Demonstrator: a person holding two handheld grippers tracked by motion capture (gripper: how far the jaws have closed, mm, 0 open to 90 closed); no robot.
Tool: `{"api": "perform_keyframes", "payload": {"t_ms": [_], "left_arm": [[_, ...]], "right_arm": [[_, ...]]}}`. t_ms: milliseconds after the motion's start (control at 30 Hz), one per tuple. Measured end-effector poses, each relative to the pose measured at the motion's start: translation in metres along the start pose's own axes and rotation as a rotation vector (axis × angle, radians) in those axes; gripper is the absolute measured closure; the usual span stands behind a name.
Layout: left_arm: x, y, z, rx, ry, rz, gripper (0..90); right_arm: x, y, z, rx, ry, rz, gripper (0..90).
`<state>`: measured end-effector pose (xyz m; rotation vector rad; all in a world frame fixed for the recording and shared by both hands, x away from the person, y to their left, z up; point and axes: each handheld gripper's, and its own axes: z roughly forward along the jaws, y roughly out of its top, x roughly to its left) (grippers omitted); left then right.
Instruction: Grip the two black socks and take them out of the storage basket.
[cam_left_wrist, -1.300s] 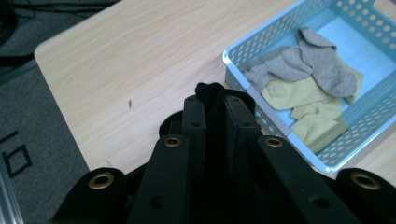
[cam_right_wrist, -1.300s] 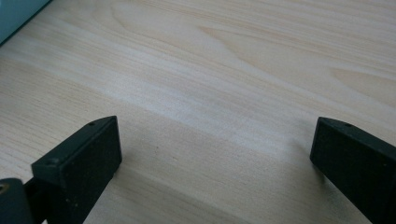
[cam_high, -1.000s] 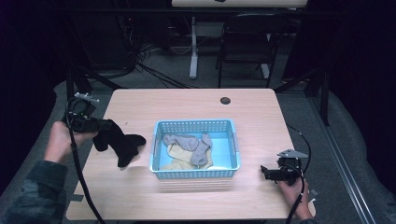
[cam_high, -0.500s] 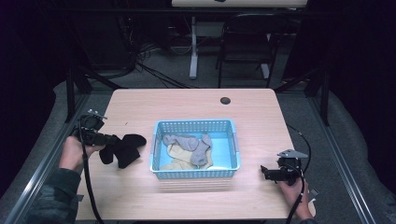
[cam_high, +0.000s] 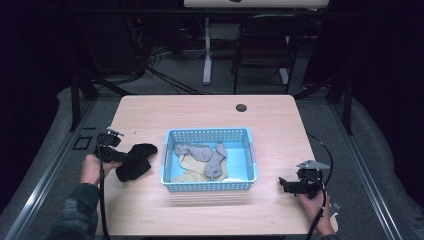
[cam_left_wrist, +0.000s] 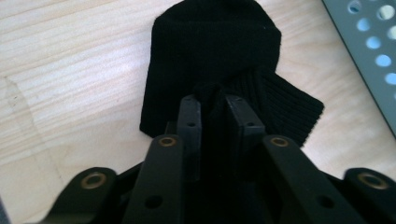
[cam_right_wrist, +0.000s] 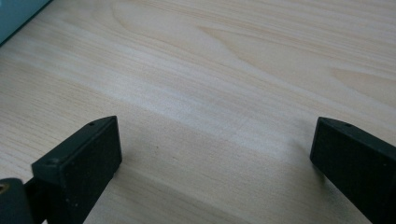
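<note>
A black sock (cam_high: 137, 162) lies on the wooden table (cam_high: 200, 107) just left of the blue basket (cam_high: 207, 132). My left gripper (cam_high: 123, 155) is at the sock's left end. In the left gripper view its jaws (cam_left_wrist: 215, 100) stand close together with a fold of the black sock (cam_left_wrist: 215, 42) pinched between them; they have just been opening slightly. My right gripper (cam_high: 283, 184) rests low at the table's right front, apart from the basket. Its jaws (cam_right_wrist: 217, 140) stand wide over bare wood with nothing between them.
Inside the basket lie a grey sock (cam_high: 202, 152) and a beige sock (cam_high: 187, 170). A small dark hole (cam_high: 241, 107) marks the table's far side. A chair (cam_high: 265, 50) and stands are behind the table. Cables trail from both grippers.
My left gripper has come down with the black sock, which hung in the air before and now lies spread on the table. The right gripper has stayed where it was.
</note>
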<state>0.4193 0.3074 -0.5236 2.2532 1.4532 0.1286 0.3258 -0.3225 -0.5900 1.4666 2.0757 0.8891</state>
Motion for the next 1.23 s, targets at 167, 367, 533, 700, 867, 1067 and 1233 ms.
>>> {"api": "perform_keyframes", "payload": {"t_ms": [167, 367, 533, 700, 867, 1067, 1233], "left_arm": [[-0.004, -0.008, -0.007, -0.068, 0.037, -0.022, 40.9], [-0.01, -0.02, -0.028, -0.132, 0.061, -0.018, 15.4], [-0.019, -0.037, -0.04, -0.16, 0.075, -0.003, 8.5], [-0.024, -0.058, -0.045, -0.182, 0.099, -0.006, 3.4], [-0.026, -0.078, -0.044, -0.193, 0.116, -0.019, 0.1], [-0.025, -0.095, -0.034, -0.177, 0.115, -0.022, 0.0], [-0.022, -0.098, -0.028, -0.172, 0.099, -0.027, 0.0]], "right_arm": [[0.0, 0.0, 0.0, 0.0, 0.0, 0.0, 1.4], [0.0, 0.0, 0.0, -0.001, -0.001, 0.0, 1.5], [0.0, 0.0, 0.0, -0.001, 0.0, 0.0, 1.5], [0.0, 0.0, 0.0, 0.0, -0.001, 0.0, 1.4], [0.0, 0.0, 0.0, 0.0, 0.0, 0.0, 1.4], [0.0, 0.0, 0.0, -0.001, 0.0, 0.001, 1.5], [0.0, 0.0, 0.0, 0.0, 0.0, 0.0, 1.5]]}}
